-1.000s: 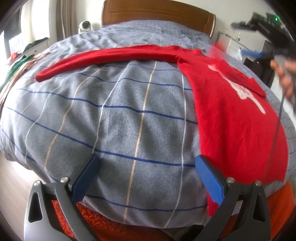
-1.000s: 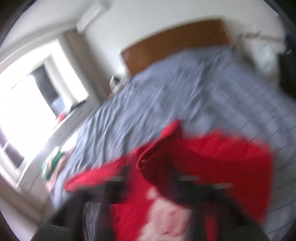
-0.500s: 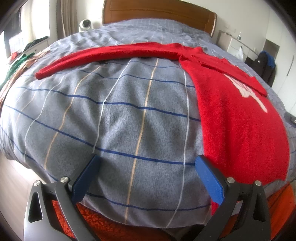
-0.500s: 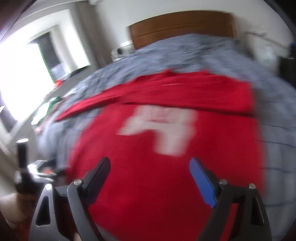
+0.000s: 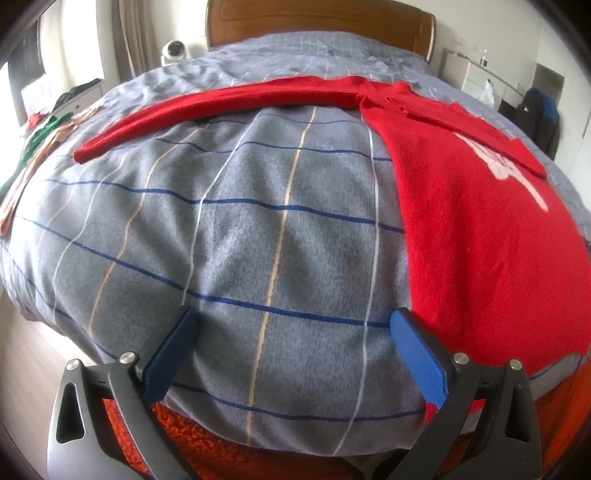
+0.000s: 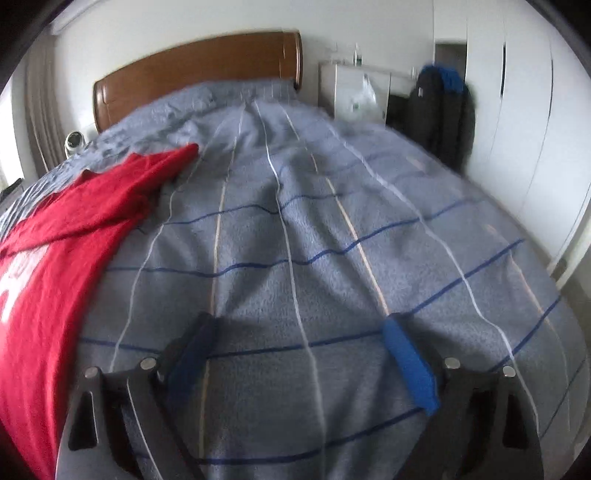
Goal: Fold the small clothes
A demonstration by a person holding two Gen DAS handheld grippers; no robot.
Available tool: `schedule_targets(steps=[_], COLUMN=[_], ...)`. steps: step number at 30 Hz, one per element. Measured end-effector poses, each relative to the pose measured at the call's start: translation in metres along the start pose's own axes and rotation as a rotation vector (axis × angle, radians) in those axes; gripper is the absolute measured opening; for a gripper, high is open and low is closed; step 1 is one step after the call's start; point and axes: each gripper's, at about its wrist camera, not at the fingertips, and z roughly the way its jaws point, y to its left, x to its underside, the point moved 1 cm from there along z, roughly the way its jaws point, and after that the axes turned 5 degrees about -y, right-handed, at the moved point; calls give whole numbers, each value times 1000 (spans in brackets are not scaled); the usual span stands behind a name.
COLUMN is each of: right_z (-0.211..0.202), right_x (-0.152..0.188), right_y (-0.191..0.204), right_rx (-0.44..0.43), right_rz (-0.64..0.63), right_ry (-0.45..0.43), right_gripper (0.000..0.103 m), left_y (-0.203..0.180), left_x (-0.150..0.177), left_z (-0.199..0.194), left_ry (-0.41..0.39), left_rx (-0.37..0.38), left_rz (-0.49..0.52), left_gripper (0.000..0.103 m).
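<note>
A red long-sleeved sweater (image 5: 480,229) with a white print lies flat on the grey checked bedspread (image 5: 240,240). One sleeve (image 5: 221,103) stretches out to the left; the other sleeve (image 6: 122,195) lies folded across the chest. My left gripper (image 5: 291,325) hovers open over bare bedspread, just left of the sweater's lower hem, nothing between its fingers. My right gripper (image 6: 299,325) hangs over bare bedspread to the right of the sweater (image 6: 40,288), its jaws wide and still opening, with nothing between them.
A wooden headboard (image 5: 317,18) closes the far end of the bed. Green and tan clothes (image 5: 33,147) lie at the left edge. An orange rug (image 5: 221,439) shows below the bed's near edge. A white cabinet (image 6: 354,92) and a dark jacket (image 6: 443,110) stand at the right.
My right gripper has let go of the right sleeve, now laid across the chest, and swung right and down off the sweater to bare bedspread. The left gripper stayed put.
</note>
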Motion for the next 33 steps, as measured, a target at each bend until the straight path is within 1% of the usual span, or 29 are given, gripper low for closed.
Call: schedule_targets(steps=[10, 27, 30, 31, 33], right_z=[2, 5, 2, -3, -19], right_x=[5, 3, -1, -3, -6], right_y=[-3, 1, -1, -1, 3], right_rx=[3, 6, -16, -26, -90], right_rz=[-2, -4, 9, 18, 44], right_ry=[-5, 1, 21, 29, 19], right_gripper=[92, 92, 92, 94, 98], left_y=[-2, -4, -4, -4, -5], left_x=[0, 0, 0, 0, 0], left_z=[2, 3, 3, 3, 4], left_ry=[3, 1, 0, 0, -2], left_rx=[-9, -16, -16, -16, -13], left_rz=[13, 21, 23, 23, 26], left_gripper=[103, 103, 103, 103, 103])
